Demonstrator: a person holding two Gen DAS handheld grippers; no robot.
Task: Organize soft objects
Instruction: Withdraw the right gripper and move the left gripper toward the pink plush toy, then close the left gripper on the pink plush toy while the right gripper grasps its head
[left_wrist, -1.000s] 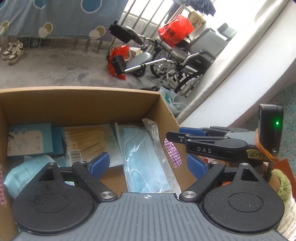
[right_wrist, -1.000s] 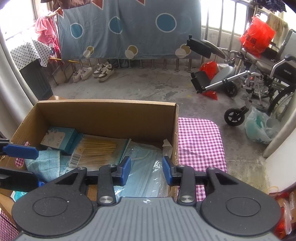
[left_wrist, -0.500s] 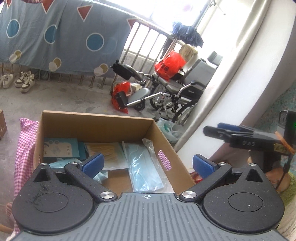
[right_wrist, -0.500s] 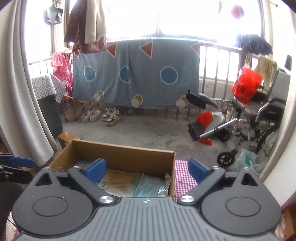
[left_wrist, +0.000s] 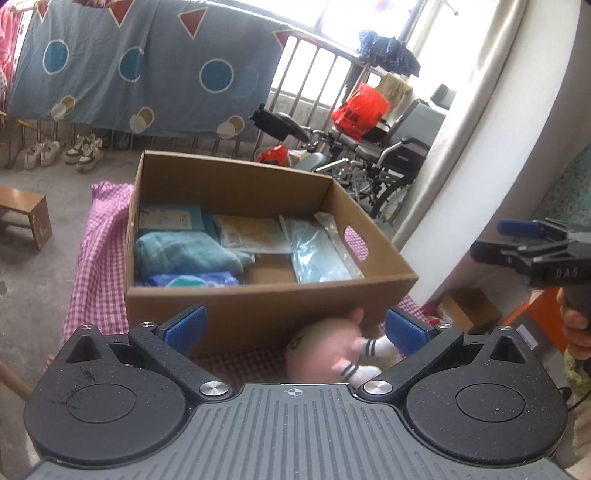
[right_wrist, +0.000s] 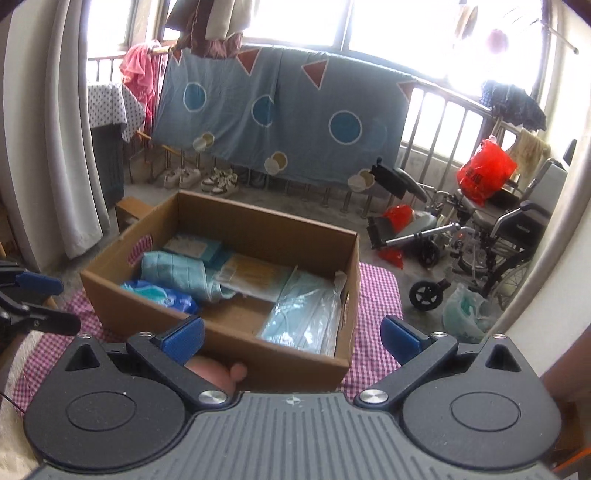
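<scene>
1. open cardboard box (left_wrist: 258, 295) on a pink checked cloth (left_wrist: 99, 258), holding a teal folded towel (left_wrist: 184, 251), a clear pack of blue face masks (left_wrist: 317, 254), a flat packet of tan sticks (left_wrist: 251, 232), a small blue carton (left_wrist: 170, 218) and a blue wrapped bundle (left_wrist: 192, 278).
2. wheelchair (right_wrist: 498, 229) and red bag (right_wrist: 484, 173) well behind, by the railing.
3. pink plush toy (left_wrist: 325, 350) lying just outside the box's near wall, blurred.
4. left gripper (left_wrist: 295, 326) spread wide, gripping nothing, toy low between its fingers.
5. right gripper (right_wrist: 291, 334) newly spread wide, empty.
</scene>
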